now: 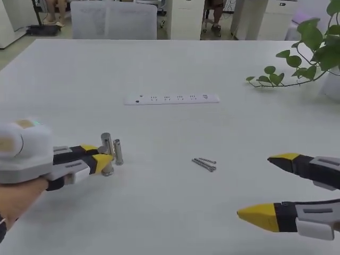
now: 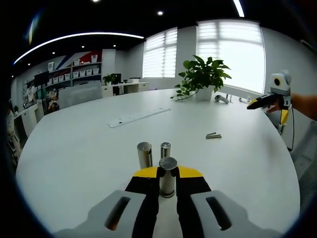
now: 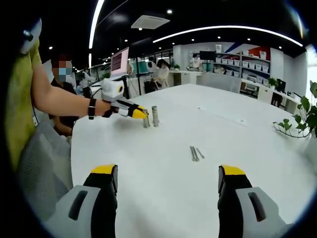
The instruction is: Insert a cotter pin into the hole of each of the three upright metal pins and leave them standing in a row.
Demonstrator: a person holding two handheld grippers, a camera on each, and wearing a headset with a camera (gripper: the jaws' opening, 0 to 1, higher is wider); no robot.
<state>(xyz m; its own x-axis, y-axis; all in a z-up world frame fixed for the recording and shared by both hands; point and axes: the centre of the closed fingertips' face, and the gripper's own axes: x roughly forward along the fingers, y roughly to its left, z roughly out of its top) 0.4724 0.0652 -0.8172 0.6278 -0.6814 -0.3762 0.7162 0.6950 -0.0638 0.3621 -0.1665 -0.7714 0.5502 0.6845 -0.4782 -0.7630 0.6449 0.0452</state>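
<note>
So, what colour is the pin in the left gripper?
Silver-grey metal; the pin shows best in the left gripper view.

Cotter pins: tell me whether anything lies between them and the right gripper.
Nothing visible does. Bare table runs from the open right gripper to the cotter pins; the metal pins stand well aside.

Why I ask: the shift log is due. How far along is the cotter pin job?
Nothing looks inserted yet: the thin grey cotter pins lie loose on the white table. The left claw is closed on one upright silver metal pin, with two other silver pins standing just beyond it; the right claw is open and empty. Left: all three insertions, then a tidy row.
</note>
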